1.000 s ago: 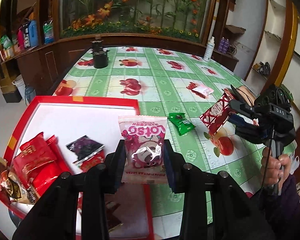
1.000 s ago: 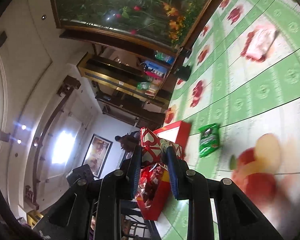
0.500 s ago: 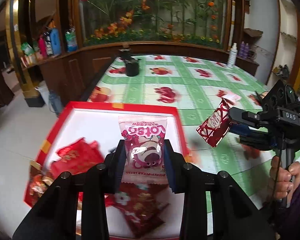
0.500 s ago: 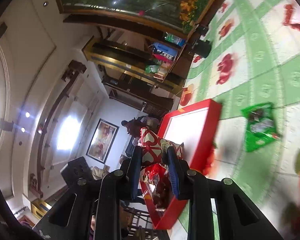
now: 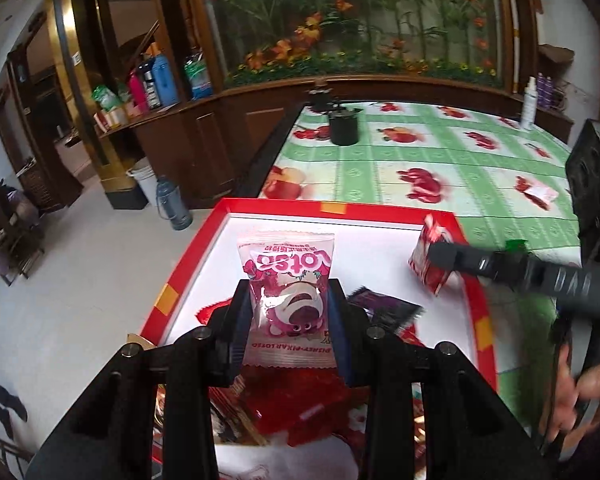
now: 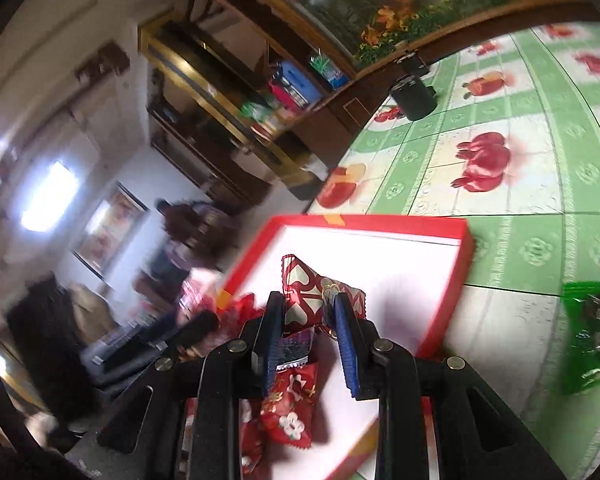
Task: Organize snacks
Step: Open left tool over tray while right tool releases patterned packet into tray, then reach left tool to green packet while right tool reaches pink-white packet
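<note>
Left tongs [image 5: 291,316] level over red tray [image 5: 188,256], clamping pink packet [image 5: 288,280].

Lighting: dim indoor daylight. Blown-out window glare [image 6: 48,196] in right wrist view; tray floor [image 5: 372,256] overexposed white. Motion blur heavy at right wrist view's left side. Fisheye bending, dark vignette at edges.

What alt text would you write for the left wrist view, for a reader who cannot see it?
The left gripper holds a pink snack bag above a red tray of snacks. At right, the right gripper holds a red packet over the tray, on a green table.
</note>
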The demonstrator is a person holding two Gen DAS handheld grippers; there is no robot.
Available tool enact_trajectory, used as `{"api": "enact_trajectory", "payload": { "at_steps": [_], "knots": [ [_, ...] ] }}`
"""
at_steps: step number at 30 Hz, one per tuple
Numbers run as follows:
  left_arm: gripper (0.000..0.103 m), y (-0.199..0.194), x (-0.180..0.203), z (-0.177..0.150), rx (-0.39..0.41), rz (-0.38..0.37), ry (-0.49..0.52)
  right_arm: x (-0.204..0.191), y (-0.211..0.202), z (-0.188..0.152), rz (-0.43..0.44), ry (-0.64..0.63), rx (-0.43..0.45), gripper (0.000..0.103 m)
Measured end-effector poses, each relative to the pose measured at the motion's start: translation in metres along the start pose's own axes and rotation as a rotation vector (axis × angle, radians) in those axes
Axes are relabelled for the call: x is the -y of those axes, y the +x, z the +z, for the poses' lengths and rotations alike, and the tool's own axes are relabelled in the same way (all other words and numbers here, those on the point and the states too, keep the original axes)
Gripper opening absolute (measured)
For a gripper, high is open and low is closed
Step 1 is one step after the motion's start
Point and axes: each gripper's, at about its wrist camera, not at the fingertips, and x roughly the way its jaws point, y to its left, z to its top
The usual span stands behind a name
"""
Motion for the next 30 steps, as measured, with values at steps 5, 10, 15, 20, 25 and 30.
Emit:
{"api": "enact_trajectory", "payload": {
  "at_steps": [5, 10, 15, 20, 25, 30],
  "knots": [
    [0.034, 0.014, -0.007, 0.002, -0.018, 0.041, -0.014, -0.029, 0.026, -0.009, -0.112, -0.111, -0.024, 0.028],
    [0.038, 0.027, -0.013, 0.003, -0.046, 0.085, -0.043, -0.039, 0.035, -0.013, -0.181, -0.174, -0.033, 0.031],
    [0.064, 0.028, -0.016, 0.0, -0.071, 0.105, -0.057, -0.043, 0.016, -0.012, -0.142, -0.177, 0.023, 0.059],
    [0.064, 0.015, -0.017, -0.001, -0.058, 0.079, -0.073, -0.033, -0.022, -0.003, -0.142, -0.134, 0.161, 0.065],
    [0.064, 0.002, 0.009, 0.003, -0.04, 0.031, -0.009, 0.009, -0.066, 0.013, -0.209, -0.028, 0.249, 0.065],
    [0.064, -0.007, 0.052, 0.011, -0.034, -0.075, 0.079, 0.059, -0.122, 0.025, -0.337, 0.058, 0.323, 0.068]
  ]
}}
